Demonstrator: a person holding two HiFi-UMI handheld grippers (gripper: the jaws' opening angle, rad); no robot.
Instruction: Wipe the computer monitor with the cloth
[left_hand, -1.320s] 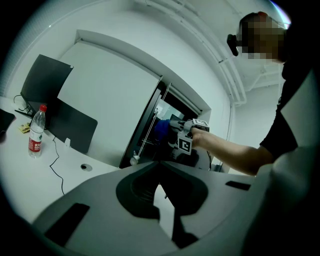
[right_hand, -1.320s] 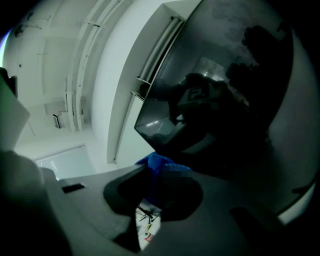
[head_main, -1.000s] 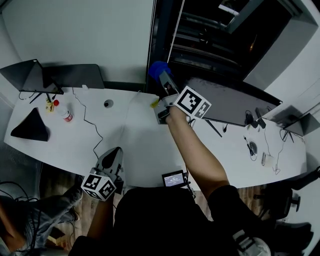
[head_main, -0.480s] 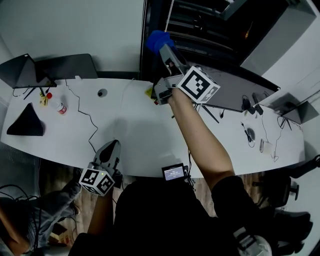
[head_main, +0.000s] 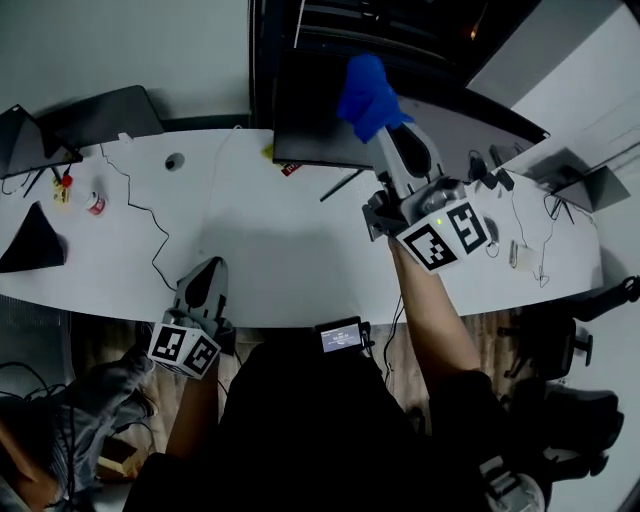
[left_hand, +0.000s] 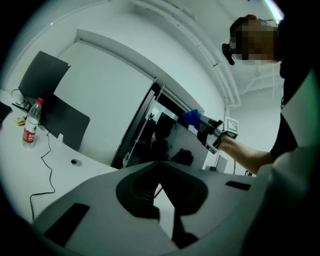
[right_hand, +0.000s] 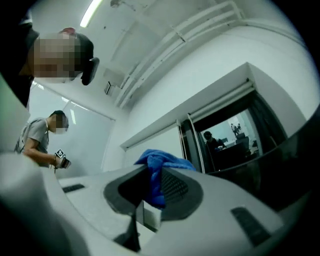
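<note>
The blue cloth (head_main: 366, 93) is bunched between the jaws of my right gripper (head_main: 383, 122), which is shut on it. The cloth is held up at the upper right of the dark monitor screen (head_main: 312, 128) at the back of the white desk (head_main: 260, 250). In the right gripper view the cloth (right_hand: 157, 172) fills the gap at the jaw tips of the right gripper (right_hand: 152, 167). My left gripper (head_main: 205, 278) rests low at the desk's front edge, jaws shut and holding nothing. From the left gripper (left_hand: 159, 164) I see the cloth (left_hand: 191, 117) against the monitor (left_hand: 172, 142).
A water bottle (head_main: 95, 203) and a folded black item (head_main: 30, 242) sit at the desk's left, with a thin cable (head_main: 150, 235) trailing across. Other screens (head_main: 100, 115) stand left and right. A small device (head_main: 342, 337) is at the front edge. Another person (right_hand: 37, 137) stands far off.
My right gripper has carried the cloth to the right, along the top of the monitor. The head view has shifted with it. The left gripper has stayed at the front edge.
</note>
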